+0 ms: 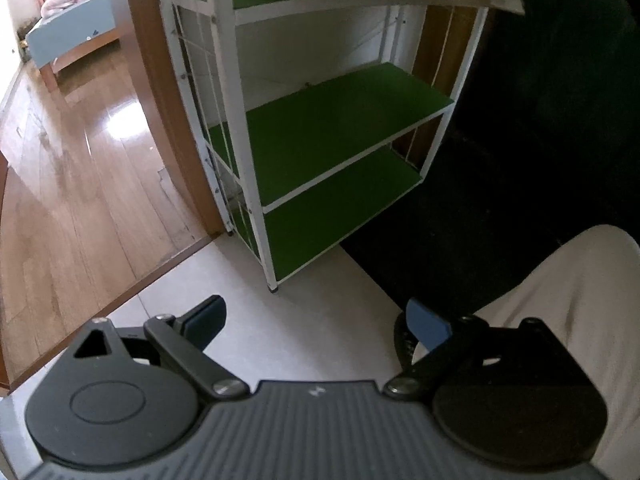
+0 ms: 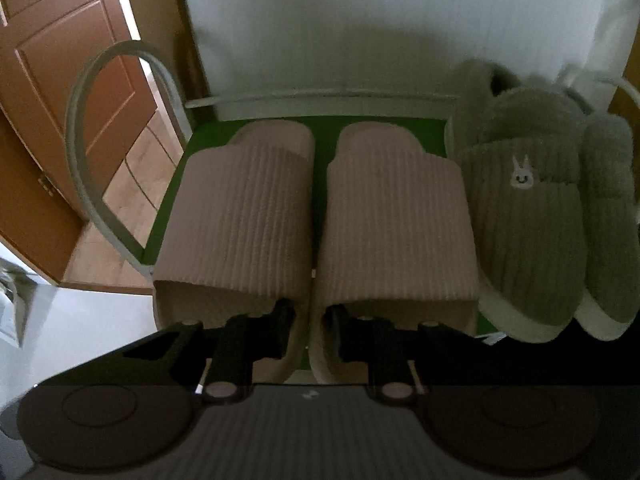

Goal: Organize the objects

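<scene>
In the right wrist view a pair of pink ribbed slippers (image 2: 320,216) lies side by side on the green top shelf (image 2: 320,124) of a white rack. My right gripper (image 2: 312,320) is shut on the slippers' two inner side walls, one finger inside each opening. A pair of grey-green fluffy slippers (image 2: 532,216) with a bunny patch is stacked to their right. In the left wrist view my left gripper (image 1: 316,320) is open and empty, low above the pale floor, facing the rack's two bare lower green shelves (image 1: 340,136).
The white rack frame (image 1: 224,92) stands against a wall beside a brown doorway (image 1: 148,80). Wood floor (image 1: 72,168) lies to the left, a dark mat (image 1: 500,200) to the right. A person's pale trouser leg (image 1: 568,300) is beside my left gripper. A curved white rack handle (image 2: 84,128) rises left of the pink slippers.
</scene>
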A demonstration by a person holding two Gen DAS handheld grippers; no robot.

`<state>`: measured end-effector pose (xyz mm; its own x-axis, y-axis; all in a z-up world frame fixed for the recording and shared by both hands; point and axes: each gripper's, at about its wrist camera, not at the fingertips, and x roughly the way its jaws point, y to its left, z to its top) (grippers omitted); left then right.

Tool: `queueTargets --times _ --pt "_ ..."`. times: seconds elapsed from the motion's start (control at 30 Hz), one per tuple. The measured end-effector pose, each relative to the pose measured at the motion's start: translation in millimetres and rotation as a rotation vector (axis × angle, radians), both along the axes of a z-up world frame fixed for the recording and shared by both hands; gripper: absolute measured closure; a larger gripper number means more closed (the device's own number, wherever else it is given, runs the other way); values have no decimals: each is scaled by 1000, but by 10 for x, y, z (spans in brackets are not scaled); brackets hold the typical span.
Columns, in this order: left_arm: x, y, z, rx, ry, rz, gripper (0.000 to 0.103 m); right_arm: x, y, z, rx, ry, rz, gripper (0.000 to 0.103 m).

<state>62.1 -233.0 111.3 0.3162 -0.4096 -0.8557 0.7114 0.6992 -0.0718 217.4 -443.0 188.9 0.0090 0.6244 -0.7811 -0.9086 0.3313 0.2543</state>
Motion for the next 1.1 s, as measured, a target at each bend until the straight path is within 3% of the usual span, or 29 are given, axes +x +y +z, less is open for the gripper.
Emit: queueTargets --times 0.27,0.33,0.4,0.5,0.57,0.8,0.93,1.1 --pt "-21 40 51 -6 -22 24 7 -80 314 -66 -19 -72 12 78" --pt "-21 74 84 -6 -46 41 6 -105 274 -53 -22 -78 2 67" --pt "-4 115 114 -7 -63 73 6 -134 161 -11 -7 -87 5 36" --pt "22 166 189 -20 -84 137 6 -191 -76 81 57 -77 -70 8" --pt "17 179 253 -23 -115 187 6 -212 -279 94 61 -55 -108 2" --pt "-176 49 565 -38 -239 334 1 -519 -1049 -247 44 2 -271 0" --pt "-298 -63 742 -72 -190 377 1 -761 -1404 -479 -3 62 -353 0" --pt "-490 -253 974 -96 -123 384 1 -967 -1741 -517 -18 164 -329 0"
